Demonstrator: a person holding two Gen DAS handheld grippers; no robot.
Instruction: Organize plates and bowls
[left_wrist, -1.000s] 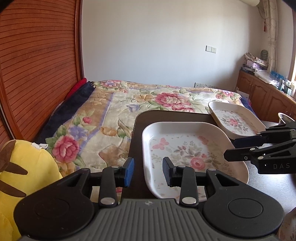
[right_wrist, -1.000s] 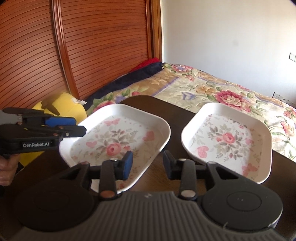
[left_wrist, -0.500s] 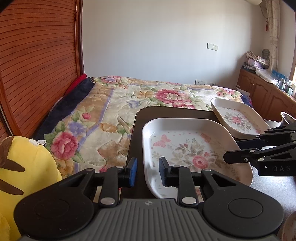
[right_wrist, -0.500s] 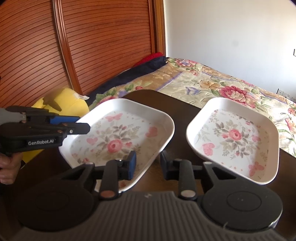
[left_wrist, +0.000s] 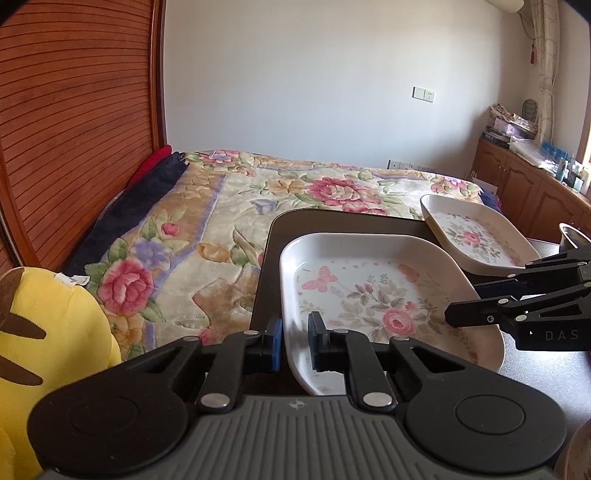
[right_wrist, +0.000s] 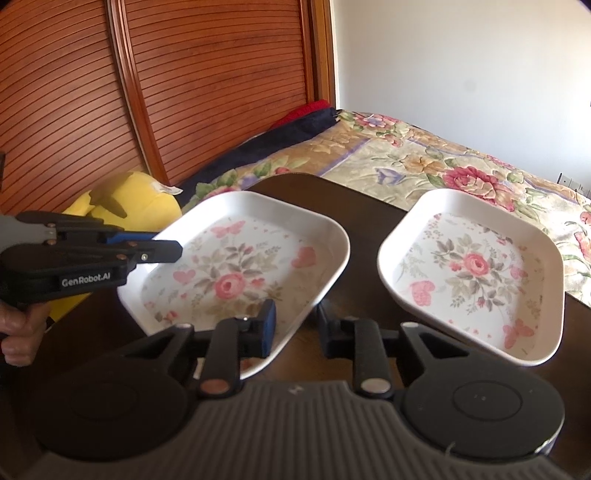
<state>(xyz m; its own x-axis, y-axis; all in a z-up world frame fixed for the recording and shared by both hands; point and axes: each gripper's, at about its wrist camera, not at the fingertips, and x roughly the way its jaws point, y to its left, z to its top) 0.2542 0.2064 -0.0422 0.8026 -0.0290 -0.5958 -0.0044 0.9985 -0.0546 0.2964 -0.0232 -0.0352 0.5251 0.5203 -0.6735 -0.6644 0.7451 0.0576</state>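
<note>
Two white rectangular plates with a rose print lie on a dark table (left_wrist: 332, 221). The near plate (left_wrist: 369, 291) (right_wrist: 236, 273) is gripped from both sides. My left gripper (left_wrist: 295, 343) (right_wrist: 168, 243) is shut on its left rim, which fills the narrow gap between the pads. My right gripper (right_wrist: 295, 325) (left_wrist: 461, 302) is shut on the opposite rim near a corner. The far plate (left_wrist: 469, 236) (right_wrist: 472, 266) sits apart, beyond the right gripper, with nothing touching it.
A bed with a floral blanket (left_wrist: 258, 206) runs along the table's far edge. A yellow plush toy (left_wrist: 44, 325) lies left of the table against a slatted wooden wall. A metal cup (left_wrist: 572, 236) stands at the right. A hand (right_wrist: 18, 332) holds the left gripper.
Both grippers have narrowed from wide open until their pads meet the near plate's rims. Both have also moved in closer over the plate's edges.
</note>
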